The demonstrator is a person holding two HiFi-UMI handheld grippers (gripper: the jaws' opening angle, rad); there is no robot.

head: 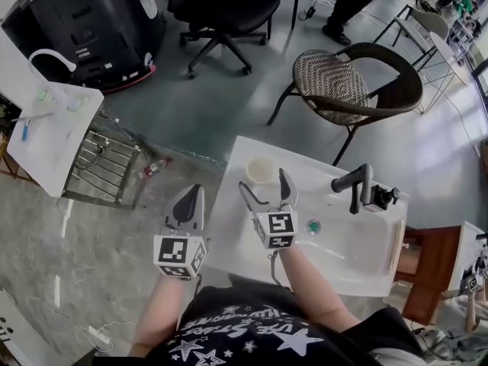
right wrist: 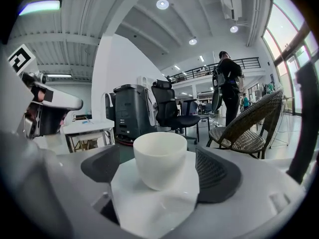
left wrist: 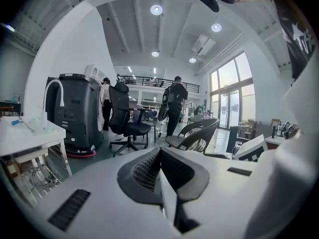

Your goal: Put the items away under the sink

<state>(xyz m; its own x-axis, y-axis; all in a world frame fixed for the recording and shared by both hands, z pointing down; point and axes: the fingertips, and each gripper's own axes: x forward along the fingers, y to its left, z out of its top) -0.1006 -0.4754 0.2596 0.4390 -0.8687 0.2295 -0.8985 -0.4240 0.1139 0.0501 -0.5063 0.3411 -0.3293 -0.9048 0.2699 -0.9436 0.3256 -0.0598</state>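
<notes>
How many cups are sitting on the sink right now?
1: a white cup on the sink's far left corner, just ahead of the open right tongs. Others may be hidden.

white cup on sink rim

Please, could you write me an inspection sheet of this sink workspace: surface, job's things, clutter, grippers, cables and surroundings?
Surface: white rectangular sink top with black faucet; green drain plug in the basin.
Job's things: white round cup, upright at the sink top's far left corner.
Clutter: metal wire rack by the white table.
Grippers: left gripper shut, empty, left of the sink; right gripper open, cup between its jaws, untouched.
Cables: thin white cable on the floor.
Surroundings: brown wicker chair, black office chair, standing person.
</notes>
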